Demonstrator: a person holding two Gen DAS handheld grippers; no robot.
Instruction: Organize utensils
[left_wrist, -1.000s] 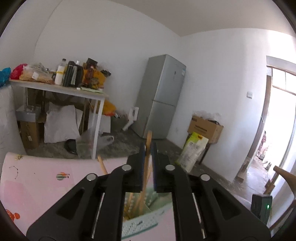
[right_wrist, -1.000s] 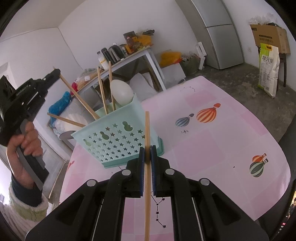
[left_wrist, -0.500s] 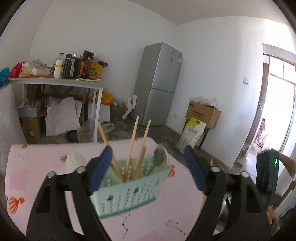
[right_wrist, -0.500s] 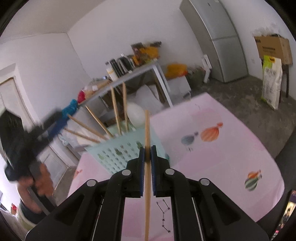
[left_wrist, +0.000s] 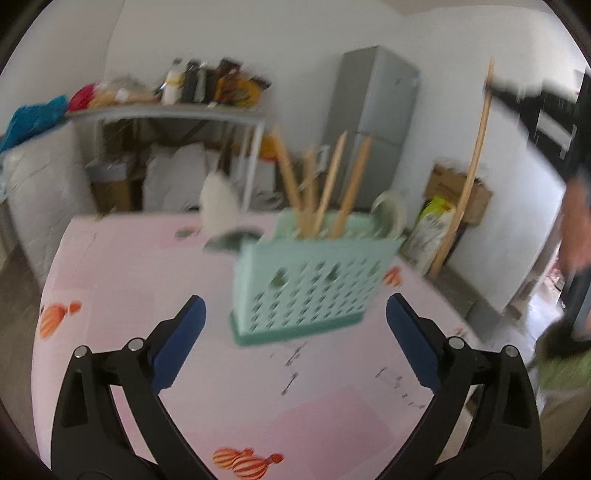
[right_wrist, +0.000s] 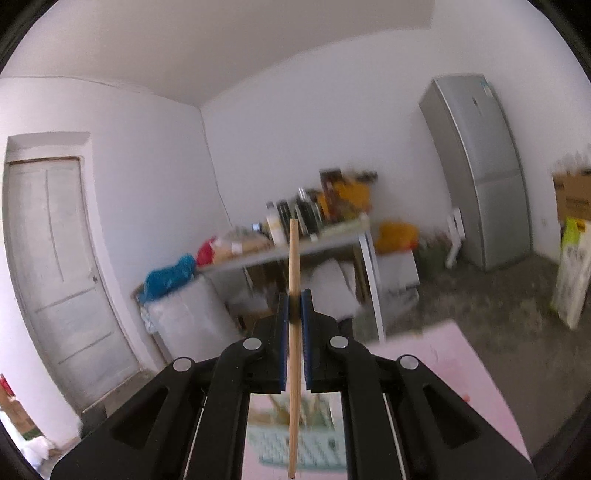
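Jaws of the left gripper (left_wrist: 295, 321) are opening, nothing between them; the right gripper (right_wrist: 294, 299) clenches a chopstick (right_wrist: 293, 332) upright above the green basket (left_wrist: 314, 280) on the pink tabletop (left_wrist: 147, 295).

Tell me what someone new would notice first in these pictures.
A mint basket stands mid-table on the pink cloth, with chopsticks sticking up out of it. The right tongs pinch one upright chopstick above the basket. The left tongs are opening, with nothing between them.

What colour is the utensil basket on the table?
Pale mint green utensil basket, star-shaped cutouts; clearest in the left wrist view.
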